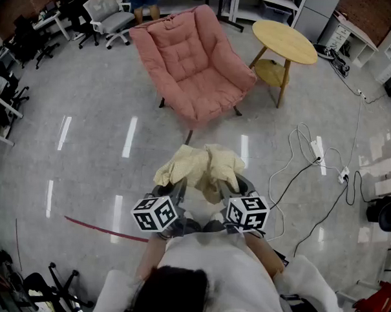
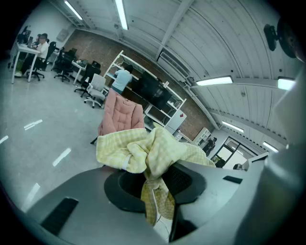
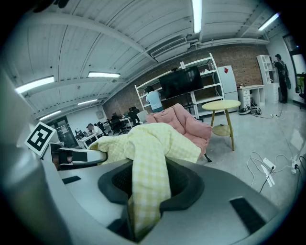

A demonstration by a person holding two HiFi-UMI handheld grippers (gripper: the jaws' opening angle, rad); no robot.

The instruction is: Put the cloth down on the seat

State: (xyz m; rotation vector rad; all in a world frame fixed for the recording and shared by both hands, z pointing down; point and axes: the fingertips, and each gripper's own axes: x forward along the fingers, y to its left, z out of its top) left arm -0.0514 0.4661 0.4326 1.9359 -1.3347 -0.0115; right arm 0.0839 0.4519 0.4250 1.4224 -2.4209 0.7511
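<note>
**Grasp.** The left gripper (image 1: 174, 190) and the right gripper (image 1: 235, 187) are both clenched on the yellow checked cloth (image 1: 198, 166). In the left gripper view a twisted strand of the fabric is pinched between the dark fingers (image 2: 119, 191), and the rest is bunched over their tips. In the right gripper view a flat band of it runs down between the fingers (image 3: 191, 184) in the same way. Neither gripper is slack.

**Location of the cloth.** It hangs in the air between the two grippers, close in front of the person and above bare floor (image 1: 93, 135). It touches neither the floor nor any furniture.

**Target.** The pink armchair (image 1: 193, 65) stands on the floor straight ahead of both grippers and well apart from them. Its seat cushion is bare. A round wooden table (image 1: 284, 41) stands just beside the chair's right arm. Loose cables (image 1: 312, 160) lie on the floor to the person's right, off the direct line to the chair.

**Governing relation.** The cloth's long axis runs side to side, from gripper to gripper, across the line towards the chair. The chair sits slightly turned, its front edge opening a little to the person's right. Neither hand looks clearly nearer the seat.

**Assessment.** The placing is not yet done. The gap to the chair has to be closed before release. Both grippers would best advance level with each other, so that the cloth arrives broadside over the cushion.
</note>
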